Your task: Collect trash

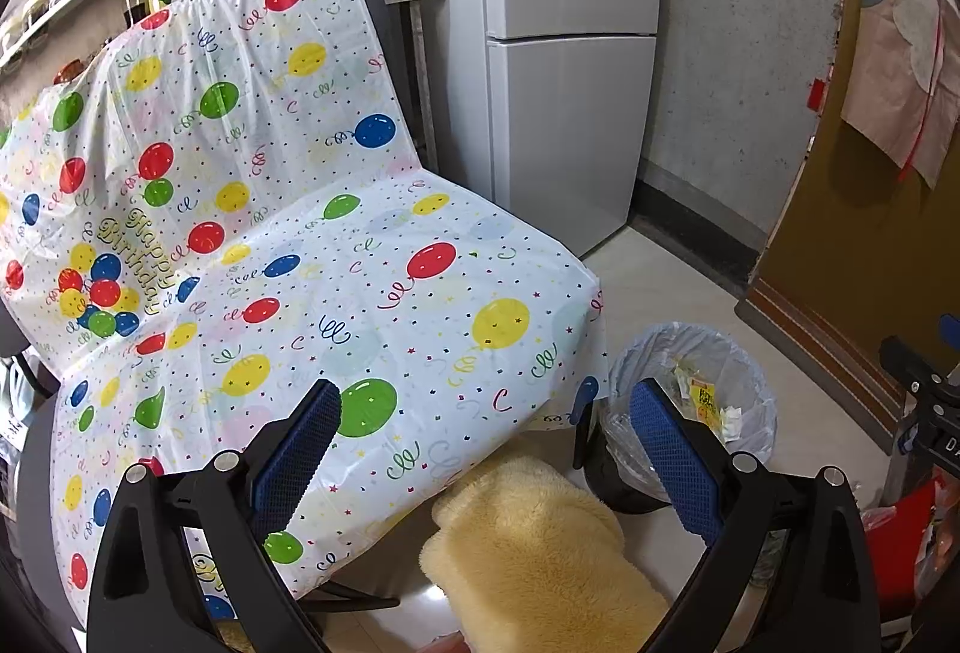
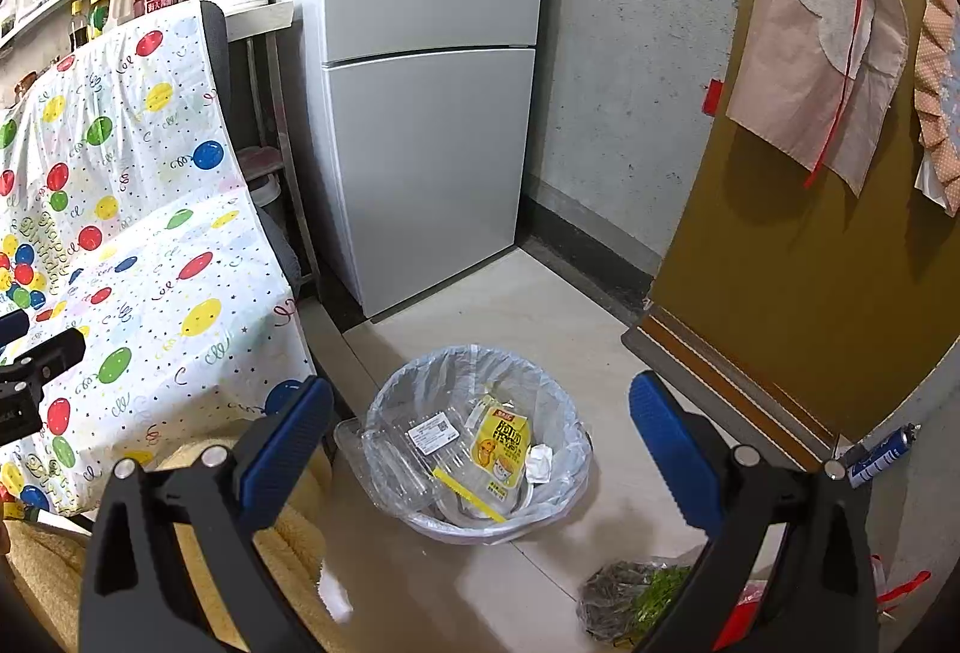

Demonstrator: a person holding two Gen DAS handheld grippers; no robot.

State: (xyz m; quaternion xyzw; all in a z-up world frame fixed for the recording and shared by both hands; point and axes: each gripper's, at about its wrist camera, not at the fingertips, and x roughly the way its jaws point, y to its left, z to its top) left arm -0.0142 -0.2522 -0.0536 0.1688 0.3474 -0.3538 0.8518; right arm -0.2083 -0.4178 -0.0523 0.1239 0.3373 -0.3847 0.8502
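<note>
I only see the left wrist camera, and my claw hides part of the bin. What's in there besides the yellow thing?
Observer: A clear plastic clamshell box with a white label lies in the trash bin, beside the yellow drink carton.
Operator: Is there any trash on the floor?
Observer: Possibly. A plastic bag of greens lies on the floor, right of the bin.
Operator: Is my other claw holding anything?
Observer: No, the right claw is open and empty.

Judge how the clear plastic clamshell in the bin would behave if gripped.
The clamshell looks thin and see-through, so it is probably light and would likely buckle under a pinch. Its glossy surface may slip. It leans over the bin rim, so it might tip out if nudged.
</note>
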